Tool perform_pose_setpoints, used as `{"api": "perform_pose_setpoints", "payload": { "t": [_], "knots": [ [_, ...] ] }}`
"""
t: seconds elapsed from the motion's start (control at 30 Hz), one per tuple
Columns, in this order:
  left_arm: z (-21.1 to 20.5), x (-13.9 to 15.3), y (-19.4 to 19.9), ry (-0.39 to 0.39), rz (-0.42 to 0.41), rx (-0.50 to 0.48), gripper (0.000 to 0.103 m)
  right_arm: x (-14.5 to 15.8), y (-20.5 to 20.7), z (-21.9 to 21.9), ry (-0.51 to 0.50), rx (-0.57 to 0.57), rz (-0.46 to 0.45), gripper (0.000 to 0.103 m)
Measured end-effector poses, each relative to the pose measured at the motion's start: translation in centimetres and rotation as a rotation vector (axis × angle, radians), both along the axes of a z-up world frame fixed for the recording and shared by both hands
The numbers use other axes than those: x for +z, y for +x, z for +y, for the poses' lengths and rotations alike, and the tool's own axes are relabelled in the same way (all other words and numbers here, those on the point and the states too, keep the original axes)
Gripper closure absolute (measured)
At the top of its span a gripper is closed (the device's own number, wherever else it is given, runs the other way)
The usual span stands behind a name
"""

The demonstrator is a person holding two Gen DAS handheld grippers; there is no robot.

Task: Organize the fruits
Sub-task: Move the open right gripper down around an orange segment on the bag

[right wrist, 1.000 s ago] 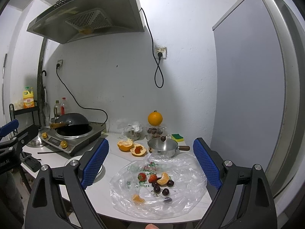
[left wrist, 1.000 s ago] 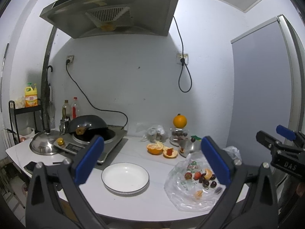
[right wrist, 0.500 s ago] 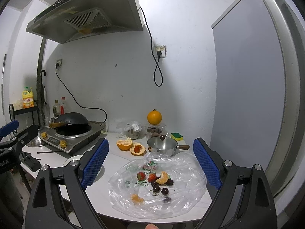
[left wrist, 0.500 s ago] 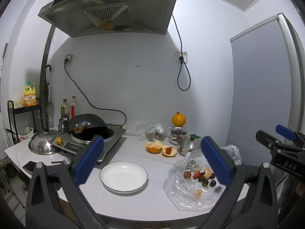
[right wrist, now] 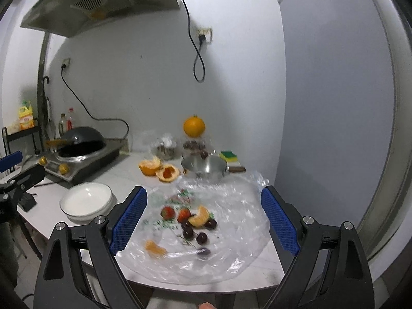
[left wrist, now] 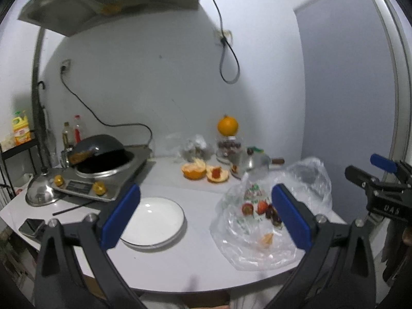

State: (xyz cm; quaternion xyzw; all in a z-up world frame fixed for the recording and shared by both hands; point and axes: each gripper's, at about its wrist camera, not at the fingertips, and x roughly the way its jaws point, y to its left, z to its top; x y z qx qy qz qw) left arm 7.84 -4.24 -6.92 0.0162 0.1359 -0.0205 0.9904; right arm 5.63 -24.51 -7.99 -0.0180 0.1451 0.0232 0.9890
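A clear plastic bag (right wrist: 231,206) lies open on the white counter with strawberries (right wrist: 168,212), dark cherries (right wrist: 187,231) and orange segments (right wrist: 199,219) on it; the bag also shows in the left wrist view (left wrist: 306,188). An empty white plate (left wrist: 154,221) sits left of the bag and shows in the right wrist view (right wrist: 86,200) too. My left gripper (left wrist: 204,216) is open and empty above the counter's front. My right gripper (right wrist: 204,221) is open and empty above the fruit.
Peeled orange halves (right wrist: 158,168), a small steel pot (right wrist: 204,167), a whole orange on a jar (right wrist: 194,126) and a sponge (right wrist: 229,156) stand at the back. A cooker with a wok (left wrist: 103,159), a steel lid (left wrist: 41,193) and a phone (left wrist: 32,226) are on the left. A fridge stands right.
Both grippers have moved forward and tilted down toward the counter, so the plate, bag and fruit look larger and lower. Both stay open and empty.
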Motion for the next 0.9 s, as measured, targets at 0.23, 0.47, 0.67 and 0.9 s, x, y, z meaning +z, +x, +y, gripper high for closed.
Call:
{"api": "perform_pose_setpoints", "payload": {
  "t": [0.23,0.47,0.67,0.9],
  "knots": [
    [-1.8,-3.4,3.7,0.035,0.093,-0.014,0.000,-4.5,3.8,0.0,-0.012,0.095,0.120,0.011],
    [-1.5,-6.5,6.6,0.037,0.179,-0.010,0.000,-8.4,6.5,2.8,-0.037,0.224,0.199,0.011],
    [-1.0,-8.6,8.2,0.018,0.237,-0.008,0.000,-10.6,8.5,3.9,-0.040,0.266,0.262,0.016],
    [-0.7,-10.4,9.2,-0.011,0.278,-0.014,0.000,-12.4,9.6,4.7,-0.056,0.318,0.323,0.039]
  ]
}}
